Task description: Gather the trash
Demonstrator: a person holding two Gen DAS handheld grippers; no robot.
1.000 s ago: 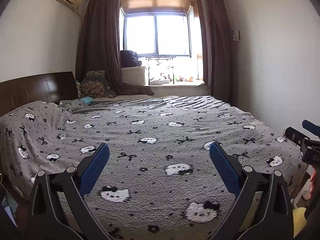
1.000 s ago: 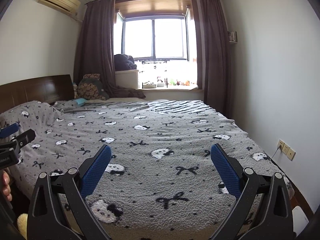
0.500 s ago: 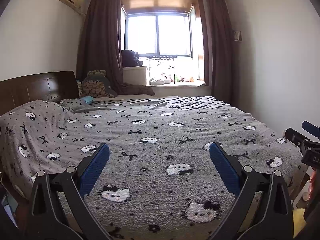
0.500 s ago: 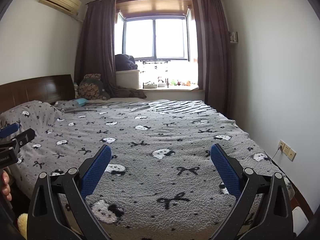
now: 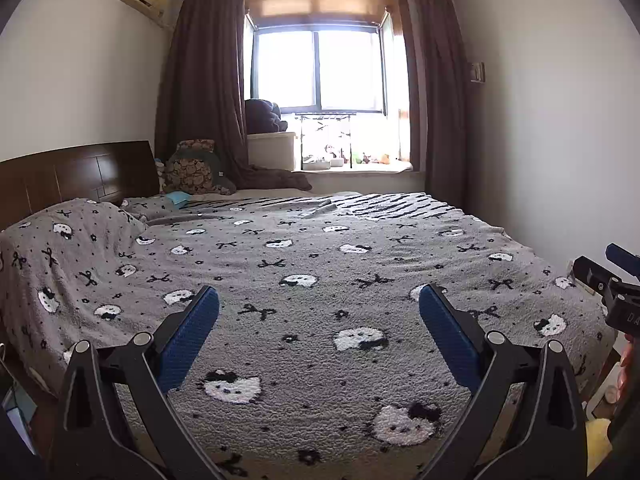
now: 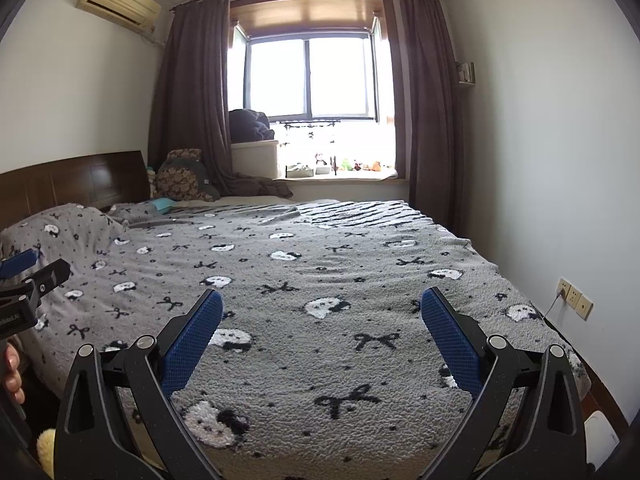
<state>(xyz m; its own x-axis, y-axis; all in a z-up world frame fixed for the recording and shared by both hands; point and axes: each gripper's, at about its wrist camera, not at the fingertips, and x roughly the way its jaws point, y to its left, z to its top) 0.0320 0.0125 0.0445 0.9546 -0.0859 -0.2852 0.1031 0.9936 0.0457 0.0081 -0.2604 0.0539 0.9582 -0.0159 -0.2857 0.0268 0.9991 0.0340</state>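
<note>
My left gripper is open and empty, held above the near edge of a bed covered by a grey cat-print blanket. My right gripper is open and empty over the same bed, to the right of the left one. The right gripper's tip also shows at the right edge of the left wrist view; the left gripper's tip shows at the left edge of the right wrist view. A small light-blue item lies by the pillows at the far left; I cannot tell what it is.
A dark wooden headboard stands at left. Patterned cushions and a dark blanket pile sit under the curtained window. A white wall with sockets runs close along the bed's right side. A yellow object lies low right.
Both grippers stay open. The views have barely shifted; the cameras drifted slightly, with nothing taken hold of or let go.
</note>
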